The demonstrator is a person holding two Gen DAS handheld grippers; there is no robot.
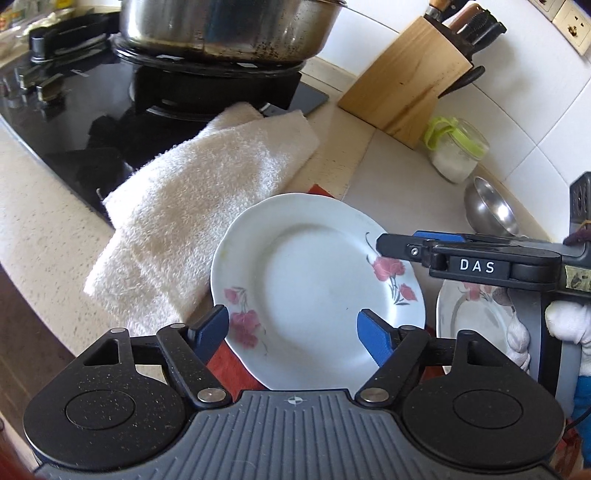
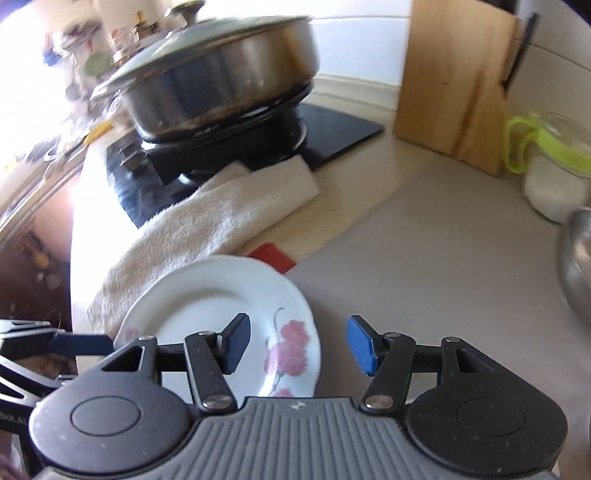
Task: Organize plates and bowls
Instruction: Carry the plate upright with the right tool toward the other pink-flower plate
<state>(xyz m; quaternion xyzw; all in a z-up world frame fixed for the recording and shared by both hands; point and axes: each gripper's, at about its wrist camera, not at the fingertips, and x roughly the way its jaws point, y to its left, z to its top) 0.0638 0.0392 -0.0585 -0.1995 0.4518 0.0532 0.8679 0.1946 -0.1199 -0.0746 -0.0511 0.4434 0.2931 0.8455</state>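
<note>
**Both grippers open over the flowered plate**

The left gripper (image 1: 293, 334) stood open above the near rim of the plate (image 1: 314, 284), its pads clear of the china. The right gripper (image 2: 295, 345) was also released, holding nothing; its left pad hung over the plate's right rim, its right pad over bare counter (image 2: 424, 240). The plate lay on a red mat (image 1: 229, 373), touching a white towel (image 1: 192, 206). A second plate (image 1: 476, 321) sat just beside it. A steel bowl (image 1: 489, 212), jar (image 1: 456, 153), knife block (image 1: 404, 83) and pan (image 1: 229, 29) stood beyond.

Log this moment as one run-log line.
stage: approach | left gripper: open over flowered plate | right gripper: open at its rim | nothing held
</note>
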